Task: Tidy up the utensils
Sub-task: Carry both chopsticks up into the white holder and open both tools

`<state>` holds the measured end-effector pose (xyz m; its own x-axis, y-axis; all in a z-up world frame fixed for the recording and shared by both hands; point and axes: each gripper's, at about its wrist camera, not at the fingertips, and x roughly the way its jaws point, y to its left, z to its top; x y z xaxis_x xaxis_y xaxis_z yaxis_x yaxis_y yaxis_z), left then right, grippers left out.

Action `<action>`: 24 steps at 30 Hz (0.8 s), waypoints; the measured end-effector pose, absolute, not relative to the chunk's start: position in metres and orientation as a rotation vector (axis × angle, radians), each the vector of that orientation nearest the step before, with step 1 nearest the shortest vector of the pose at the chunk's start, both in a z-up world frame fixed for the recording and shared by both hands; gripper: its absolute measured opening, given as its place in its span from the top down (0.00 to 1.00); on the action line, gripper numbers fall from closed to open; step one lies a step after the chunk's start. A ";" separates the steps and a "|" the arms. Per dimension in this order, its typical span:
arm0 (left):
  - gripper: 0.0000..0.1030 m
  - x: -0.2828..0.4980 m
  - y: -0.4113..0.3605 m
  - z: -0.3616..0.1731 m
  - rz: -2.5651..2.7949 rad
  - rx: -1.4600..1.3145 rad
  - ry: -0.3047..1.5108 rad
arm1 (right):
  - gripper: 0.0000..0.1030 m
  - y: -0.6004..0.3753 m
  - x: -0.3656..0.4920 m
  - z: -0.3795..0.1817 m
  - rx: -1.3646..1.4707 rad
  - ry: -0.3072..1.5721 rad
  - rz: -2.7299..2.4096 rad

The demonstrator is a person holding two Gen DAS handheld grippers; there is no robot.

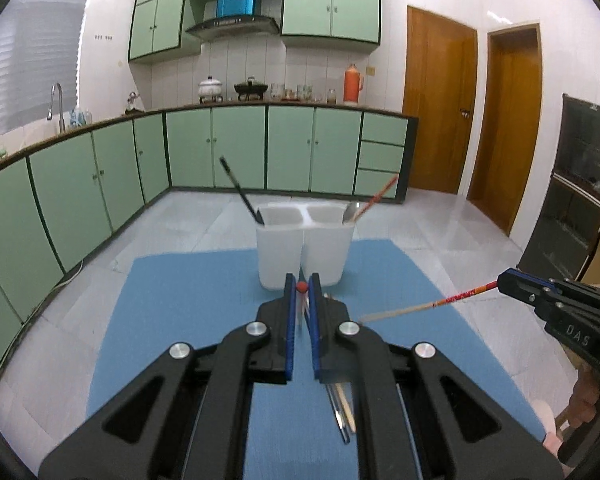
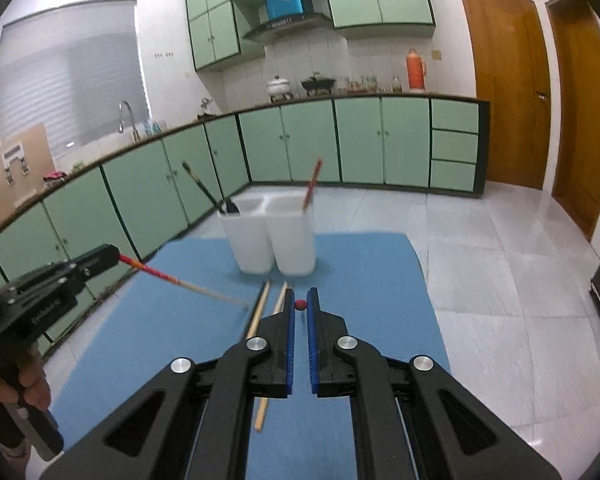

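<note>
Both hand-held grippers, left (image 1: 302, 286) and right (image 2: 300, 304), are clamped on one red-ended chopstick each (image 1: 428, 306) (image 2: 180, 282). At frame centre, the white holder (image 1: 304, 248) is seen on the blue mat (image 1: 188, 320).

- The chopstick (image 1: 301, 304) in the left gripper (image 1: 301, 286) is seen end-on and blurred; only its red tip is clear.
- The chopstick (image 2: 300, 305) in the right gripper (image 2: 300, 304) shows only a red tip; its shaft is hidden.
- The utensils (image 1: 342, 408) beneath the left gripper are partly covered by it.
- The holder (image 2: 272, 236) ahead hides the lower ends of its contents.
- The holding hand (image 2: 30, 380) is cut off at the frame edge.
</note>
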<state>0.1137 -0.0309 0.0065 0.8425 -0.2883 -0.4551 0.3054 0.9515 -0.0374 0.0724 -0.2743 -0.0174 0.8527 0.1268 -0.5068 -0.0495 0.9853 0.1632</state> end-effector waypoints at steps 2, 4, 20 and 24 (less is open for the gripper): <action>0.95 0.118 -0.032 0.013 -0.321 0.030 0.464 | 0.95 -0.276 0.079 -0.006 0.144 0.530 0.103; 0.95 0.122 -0.033 0.019 -0.324 0.025 0.458 | 0.95 -0.277 0.085 0.002 0.143 0.525 0.115; 0.95 0.139 -0.040 0.059 -0.356 0.017 0.363 | 0.95 -0.277 0.114 0.045 0.116 0.456 0.196; 0.95 0.148 -0.041 0.078 -0.352 0.005 0.318 | 0.95 -0.279 0.118 0.065 0.123 0.412 0.209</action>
